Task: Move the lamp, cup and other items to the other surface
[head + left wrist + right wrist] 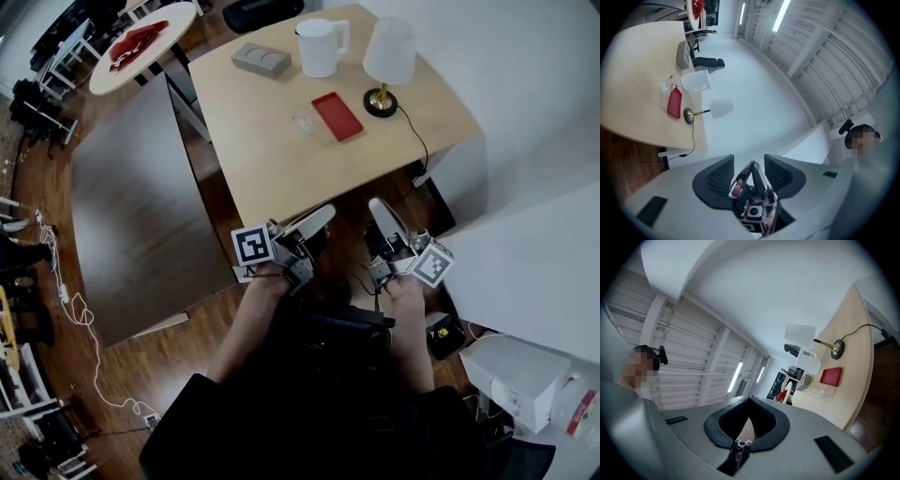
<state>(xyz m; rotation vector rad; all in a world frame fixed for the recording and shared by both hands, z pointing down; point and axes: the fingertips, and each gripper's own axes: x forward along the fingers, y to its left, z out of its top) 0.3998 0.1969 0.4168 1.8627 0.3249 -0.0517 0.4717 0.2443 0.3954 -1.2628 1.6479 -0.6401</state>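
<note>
On the light wooden table (272, 169) stand a white-shaded lamp (389, 52) with a brass base, a white cup (319, 47), a red flat item (337, 116), a clear glass (305, 122) and a grey box (261, 59). My left gripper (323, 217) and right gripper (378, 204) hover side by side just short of the table's near edge, well away from the items. The left gripper (748, 159) has its pads apart and holds none of them; the lamp (721, 108) and cup (696, 80) lie far off. The right gripper (749, 399) is shut and empty, and the lamp (800, 333) is distant.
A large dark table (141, 197) stands left of the light one, with a narrow gap between them. A round white table (178, 23) carrying a red thing is at the far left. White walls close in on the right, with a white box (520, 375) on the floor.
</note>
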